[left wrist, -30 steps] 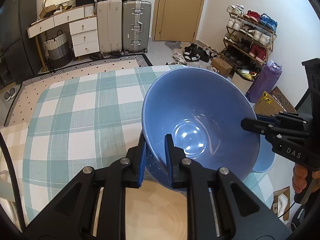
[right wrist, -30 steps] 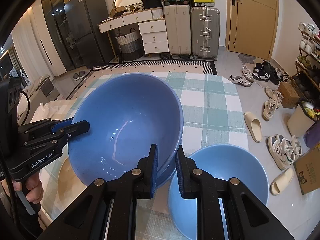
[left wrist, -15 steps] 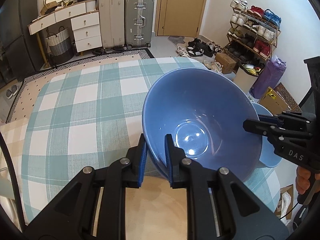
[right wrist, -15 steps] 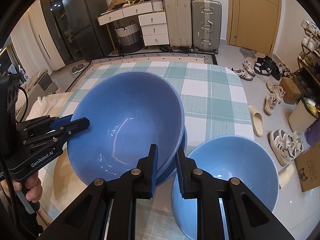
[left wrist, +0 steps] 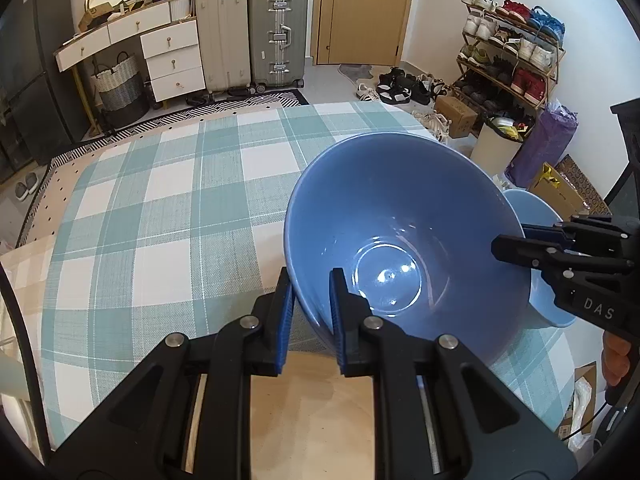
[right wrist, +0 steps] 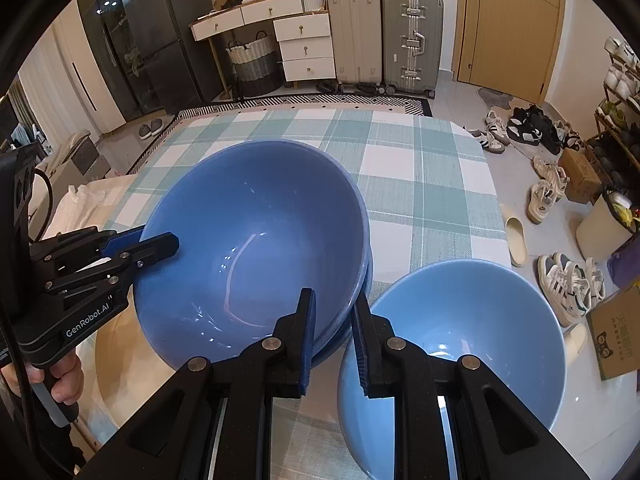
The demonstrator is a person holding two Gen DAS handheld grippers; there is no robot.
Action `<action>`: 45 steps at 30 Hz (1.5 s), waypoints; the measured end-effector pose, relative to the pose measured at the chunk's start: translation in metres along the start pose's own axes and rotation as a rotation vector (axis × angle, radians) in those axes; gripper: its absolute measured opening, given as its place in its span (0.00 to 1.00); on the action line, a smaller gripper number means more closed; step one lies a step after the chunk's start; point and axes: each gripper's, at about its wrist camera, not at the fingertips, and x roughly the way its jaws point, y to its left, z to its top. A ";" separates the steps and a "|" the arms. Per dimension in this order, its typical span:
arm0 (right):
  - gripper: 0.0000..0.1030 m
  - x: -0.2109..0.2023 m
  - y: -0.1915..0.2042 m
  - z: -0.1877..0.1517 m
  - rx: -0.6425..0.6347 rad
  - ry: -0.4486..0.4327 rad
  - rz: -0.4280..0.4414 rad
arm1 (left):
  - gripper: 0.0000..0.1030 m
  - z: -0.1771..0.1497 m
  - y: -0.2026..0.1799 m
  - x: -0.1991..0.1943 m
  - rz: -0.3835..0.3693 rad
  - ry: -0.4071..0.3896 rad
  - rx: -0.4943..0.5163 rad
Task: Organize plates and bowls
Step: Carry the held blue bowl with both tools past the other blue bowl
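the left gripper (right wrist: 158, 244) carries the lettering "genrobot.ai" on its black body in the right wrist view; it reaches in from the left edge there, angled down, with a hand (right wrist: 60, 380) wrapped round its grip at the bottom left. its fingers are clenched on the near-left rim of the dark blue bowl (left wrist: 404, 236), one finger inside the wall and one outside. at the rim gripped on the right this bowl appears to sit in a second one of the same colour, whose edge shows just below.

the right gripper (left wrist: 510, 242) bears the letters "das" in the left wrist view, coming in from the right edge, and it too grasps that bowl's rim, on the opposite side, so both tools pinch the same bowl. just right of it stands a lighter blue bowl (right wrist: 468, 344), upright on the table (left wrist: 168, 216), touching or nearly touching the held one.

the table wears a teal and white checked cloth; a pale wooden round (left wrist: 312, 408) lies beneath the held bowl. behind are white drawers (right wrist: 306, 46), two suitcases (right wrist: 412, 40), a wooden door (right wrist: 508, 20), shoes on the floor and a shoe rack (left wrist: 516, 52) at the right.
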 end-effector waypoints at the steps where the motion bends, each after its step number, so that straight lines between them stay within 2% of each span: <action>1: 0.17 0.001 0.000 -0.001 -0.001 0.003 -0.001 | 0.13 -0.001 0.000 0.001 0.004 -0.001 0.004; 17: 0.18 0.013 0.011 -0.006 -0.048 0.023 -0.047 | 0.13 -0.010 -0.002 0.021 0.056 0.016 0.035; 29: 0.20 0.018 0.022 -0.006 -0.124 0.016 -0.143 | 0.13 -0.012 -0.003 0.026 0.060 0.022 0.041; 45: 0.20 0.022 0.026 -0.008 -0.181 0.002 -0.209 | 0.16 -0.016 -0.006 0.032 0.062 0.040 0.069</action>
